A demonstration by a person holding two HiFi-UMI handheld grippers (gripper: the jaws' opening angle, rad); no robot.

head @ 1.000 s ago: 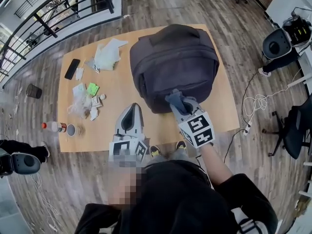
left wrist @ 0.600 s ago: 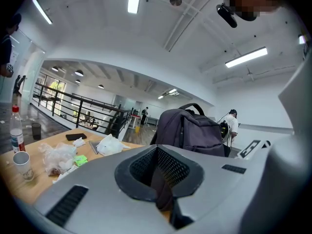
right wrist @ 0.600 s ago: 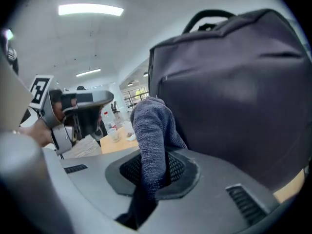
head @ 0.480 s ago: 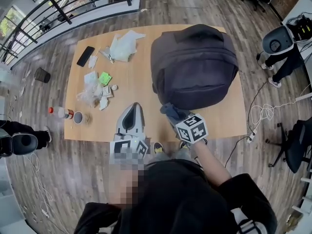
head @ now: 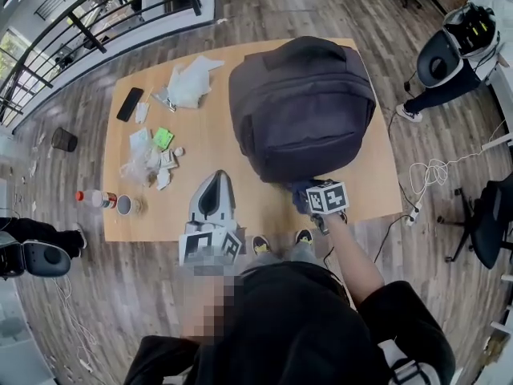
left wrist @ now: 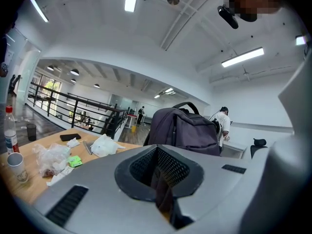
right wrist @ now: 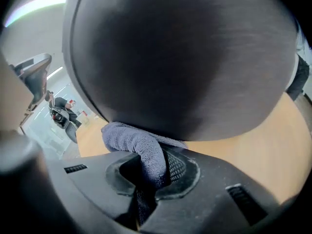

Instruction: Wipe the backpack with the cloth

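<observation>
Wood-plank floor point(head: 72, 311) runs round a pale wooden counter point(head: 208, 147), with a black railing point(head: 88, 30) along the upper left of the head view.

The backpack point(head: 300, 107) stands on the right half of the counter, dark, rounded and bulging. The right tool point(head: 309, 197) sits at the backpack's near, lower edge, close to the counter's front rim. Its jaws are clamped on the cloth point(head: 300, 192), a dark blue fold. In the right gripper view the cloth point(right wrist: 139, 147) bulges up out of the right tool point(right wrist: 146, 179) and meets the backpack point(right wrist: 180, 57), whose dark surface fills most of that view. It seems to be pressed against the fabric, though the contact is too shadowed to be sure.

The left tool point(head: 215, 195) is over the counter's near edge, left of the backpack and apart from it. Its jaws are together with nothing gripped. In the left gripper view the left tool point(left wrist: 161, 179) points roughly level across the counter, with the backpack point(left wrist: 185, 130) upright ahead of it.

Small things lie on the counter's left half, well apart from the backpack: a black phone point(head: 130, 103), crumpled white plastic point(head: 192, 79), a green packet point(head: 163, 139), a bottle point(head: 92, 198) on its side and a cup point(head: 124, 206) just beside it.
</observation>
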